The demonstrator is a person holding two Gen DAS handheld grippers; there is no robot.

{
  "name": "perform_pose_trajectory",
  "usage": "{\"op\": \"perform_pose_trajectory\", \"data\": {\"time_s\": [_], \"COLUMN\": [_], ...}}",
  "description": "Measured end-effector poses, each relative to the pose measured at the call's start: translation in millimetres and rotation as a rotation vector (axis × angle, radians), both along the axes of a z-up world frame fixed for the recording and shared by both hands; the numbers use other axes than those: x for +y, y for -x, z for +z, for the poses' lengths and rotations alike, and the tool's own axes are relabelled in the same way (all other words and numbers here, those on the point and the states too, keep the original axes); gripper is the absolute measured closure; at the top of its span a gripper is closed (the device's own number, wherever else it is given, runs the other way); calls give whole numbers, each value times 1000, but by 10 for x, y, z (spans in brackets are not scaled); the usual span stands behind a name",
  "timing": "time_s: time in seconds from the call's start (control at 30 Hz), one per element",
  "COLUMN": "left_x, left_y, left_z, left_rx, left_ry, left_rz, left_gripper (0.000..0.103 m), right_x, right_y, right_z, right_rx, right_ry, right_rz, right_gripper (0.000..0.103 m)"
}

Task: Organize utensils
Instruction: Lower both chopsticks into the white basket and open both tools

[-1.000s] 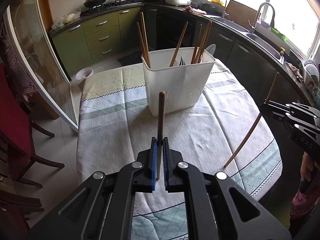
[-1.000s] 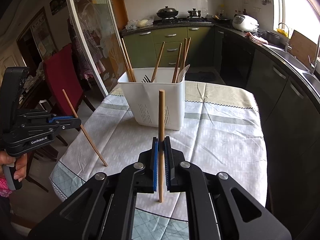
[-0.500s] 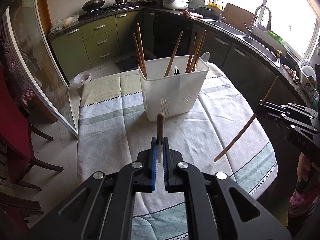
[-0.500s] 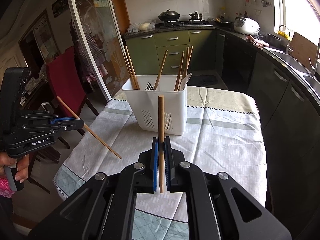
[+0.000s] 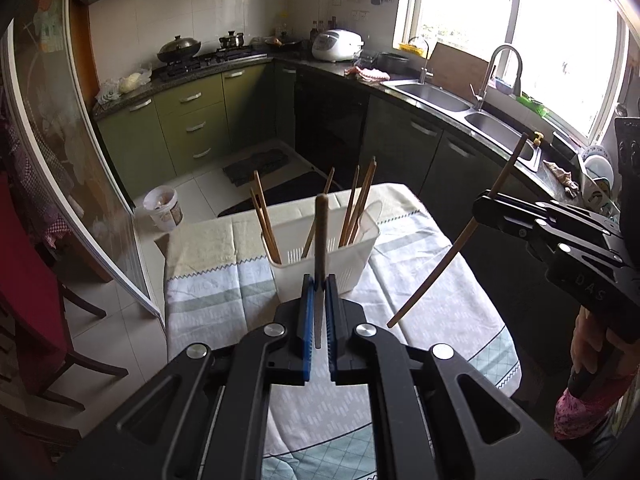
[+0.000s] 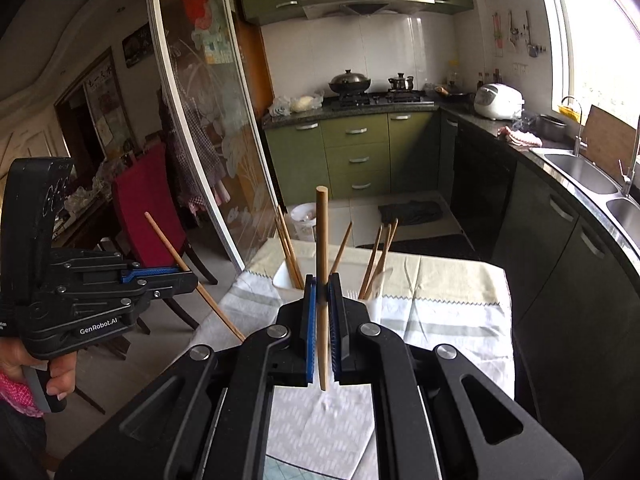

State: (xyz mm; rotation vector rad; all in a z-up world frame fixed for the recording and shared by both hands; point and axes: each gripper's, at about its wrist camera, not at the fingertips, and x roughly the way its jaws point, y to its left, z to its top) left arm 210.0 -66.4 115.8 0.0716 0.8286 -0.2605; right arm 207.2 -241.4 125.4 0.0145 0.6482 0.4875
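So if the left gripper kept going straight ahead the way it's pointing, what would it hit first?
Probably the white utensil basket: it sits on the table directly beyond the left gripper, which is shut on a chopstick. Depth is unclear, so it might pass just above the rim.

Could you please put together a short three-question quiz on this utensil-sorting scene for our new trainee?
1. True or false: the left gripper is shut on a chopstick.
2. What does the right gripper hold? A) fork B) chopstick C) nothing
3. Fill in: the white caddy stands on the ____.

Key: 1 true. 2 B, a chopstick clamped upright between its pads. 3 table; several chopsticks already stand in the caddy.
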Motion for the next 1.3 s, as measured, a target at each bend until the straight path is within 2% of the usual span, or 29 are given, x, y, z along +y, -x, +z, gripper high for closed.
{"op": "perform_pose_trajectory", "data": {"time_s": [0.23, 0.33, 0.43, 0.53, 0.7, 1.0, 1.13, 1.3], "left_x": [-54, -88, -116, -117, -131, -172, -152, -165], "left_y": [-204, -365, -571, -765, -972, -1125, -1152, -1138], "left_z": [544, 589, 510, 354, 22, -656, -894, -1078], "left_rx": [-142, -175, -174, -162, -153, -73, -43, -35], "left_ry": [26, 32, 38, 49, 25, 27, 37, 29], "left_rz": [22, 31, 36, 48, 64, 63, 66, 66], "left_gripper": [97, 97, 97, 97, 97, 97, 97, 97], "right_x": [6, 30, 51, 79, 154, 300, 363, 385], "right_y": [-316, -511, -717, -926, -1171, -1341, -1349, -1342], "right_z": [507, 574, 531, 382, -47, -852, -1074, -1213], "right_rx": [-89, -109, -126, -115, -66, 40, 61, 55], "right_ry": [-57, -67, -81, -88, -72, -14, 12, 28], "right_rz": [-43, -59, -77, -87, -94, -87, -87, -87], "right_gripper": [96, 96, 96, 96, 96, 96, 96, 96]}}
